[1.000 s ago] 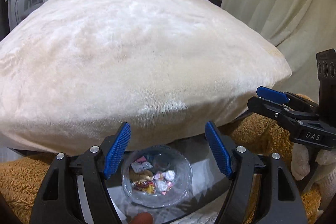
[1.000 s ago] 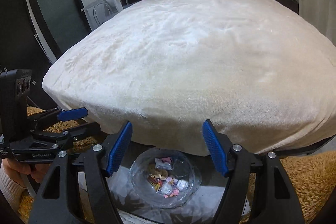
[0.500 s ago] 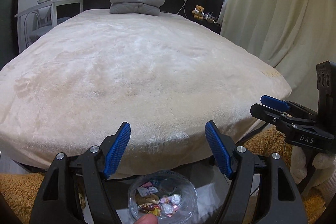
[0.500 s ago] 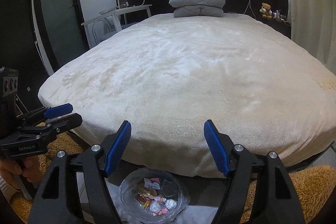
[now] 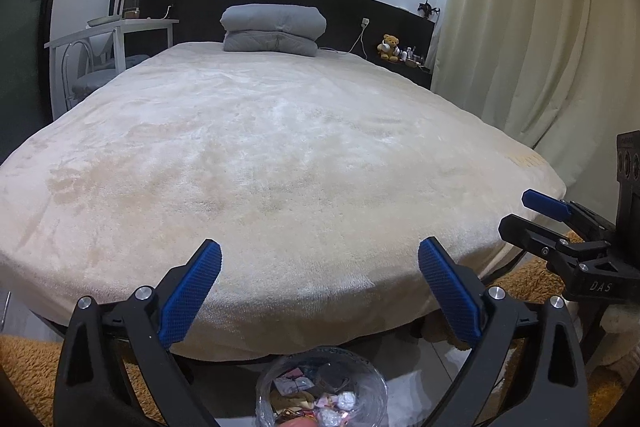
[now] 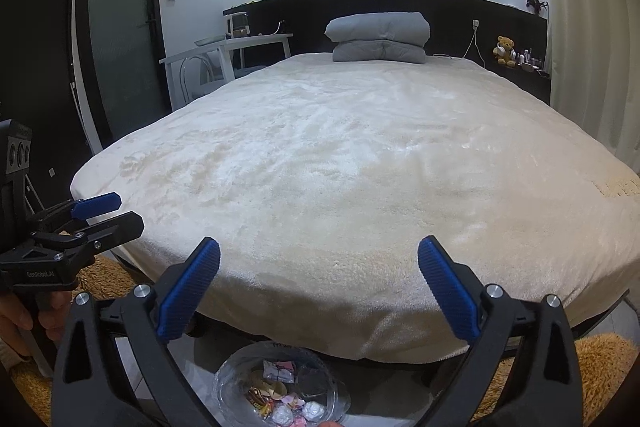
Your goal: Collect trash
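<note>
Trash bowl [image 6: 280,387] below bed [image 6: 360,167], left claw [image 5: 320,291] and right claw [image 6: 320,291] opening, empty

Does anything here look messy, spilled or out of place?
Nothing stands out. The wrappers all sit inside the clear bowl on the floor, none spilled around it. The cream blanket lies smooth on the bed, and the grey folded quilt is stacked neatly at the headboard.
</note>
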Demonstrator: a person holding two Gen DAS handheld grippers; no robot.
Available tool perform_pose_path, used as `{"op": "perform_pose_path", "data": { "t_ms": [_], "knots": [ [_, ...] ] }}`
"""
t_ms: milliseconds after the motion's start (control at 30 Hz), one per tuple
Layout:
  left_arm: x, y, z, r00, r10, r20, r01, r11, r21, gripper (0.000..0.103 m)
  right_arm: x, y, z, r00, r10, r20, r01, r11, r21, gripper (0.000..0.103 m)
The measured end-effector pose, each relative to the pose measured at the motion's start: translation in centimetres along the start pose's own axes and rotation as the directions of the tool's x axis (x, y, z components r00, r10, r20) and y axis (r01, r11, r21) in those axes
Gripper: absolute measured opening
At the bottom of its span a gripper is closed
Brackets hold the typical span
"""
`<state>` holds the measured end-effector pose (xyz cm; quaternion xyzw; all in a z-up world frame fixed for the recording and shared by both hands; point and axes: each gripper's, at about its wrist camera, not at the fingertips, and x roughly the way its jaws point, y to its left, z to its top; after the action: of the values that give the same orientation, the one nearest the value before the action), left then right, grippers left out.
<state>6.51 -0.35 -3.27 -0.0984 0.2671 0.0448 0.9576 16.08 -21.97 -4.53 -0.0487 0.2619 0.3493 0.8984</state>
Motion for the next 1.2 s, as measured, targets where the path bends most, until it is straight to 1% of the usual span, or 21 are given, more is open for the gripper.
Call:
{"op": "perform_pose_path", "data": {
  "t_ms": [667, 1200],
  "knots": [
    [-0.04, -0.35, 0.0, 1.0, 0.008, 0.012, -0.008, 1.0, 0.027, 0.097, 0.22, -0.02, 0.01, 1.0, -0.001, -0.001, 0.001, 1.0, -0.007, 0.098],
    [-0.04, -0.32, 0.14, 1.0, 0.006, 0.018, -0.007, 1.0, 0.031, 0.097, 0.22, 0.11, 0.01, 1.0, -0.005, -0.001, 0.005, 1.0, -0.009, 0.098]
  ]
}}
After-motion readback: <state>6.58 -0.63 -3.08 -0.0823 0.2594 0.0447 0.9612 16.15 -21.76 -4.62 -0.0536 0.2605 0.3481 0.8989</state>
